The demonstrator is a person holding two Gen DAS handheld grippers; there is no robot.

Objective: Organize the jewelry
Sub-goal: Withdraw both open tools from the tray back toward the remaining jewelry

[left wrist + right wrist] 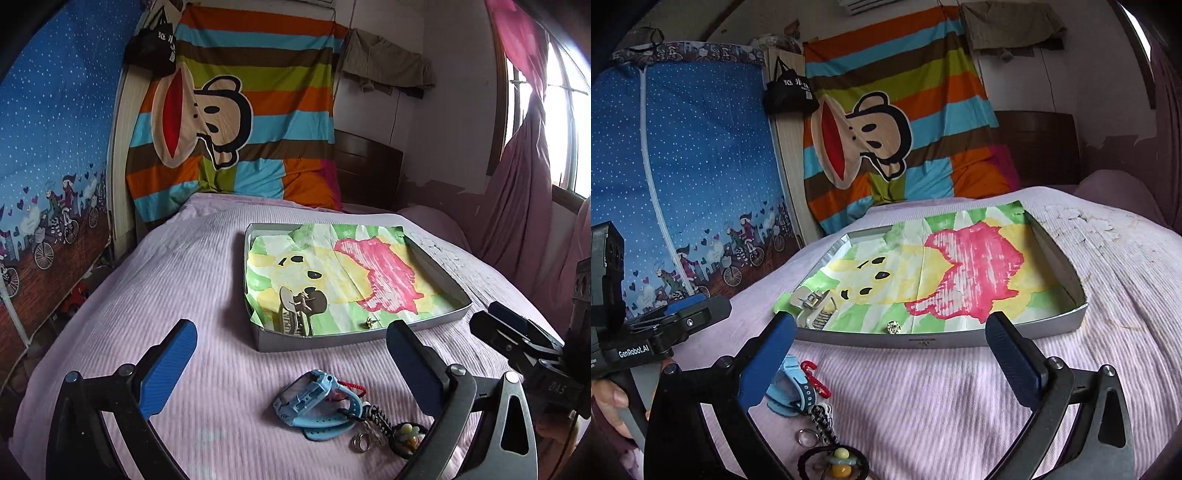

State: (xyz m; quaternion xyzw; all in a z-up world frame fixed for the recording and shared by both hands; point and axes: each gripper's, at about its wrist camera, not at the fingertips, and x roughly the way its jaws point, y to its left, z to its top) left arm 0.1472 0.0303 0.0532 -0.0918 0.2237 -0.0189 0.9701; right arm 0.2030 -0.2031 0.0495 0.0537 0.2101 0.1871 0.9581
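Observation:
A shallow grey tray [436, 325] [1078, 314] lined with a painted paper lies on the pink bed. Inside it are a metal hair clip [291, 314] [812, 306] at the near left corner and a small earring [370, 322] [894, 326] by the near wall. On the bedspread in front lie a light blue watch [314, 402] [798, 384], a red cord [354, 387] [812, 376], a braided key strap with a ring [369, 424] [822, 421] and a beaded hair tie [406, 439] [838, 461]. My left gripper [291, 354] is open above the watch. My right gripper [890, 343] is open, empty, before the tray.
A striped monkey-print quilt [236, 122] [897, 122] hangs at the bed's head. A blue fabric wardrobe [48, 177] [683, 177] stands at the left. A window with pink curtain [524, 147] is at the right. The right gripper [517, 332] shows in the left wrist view.

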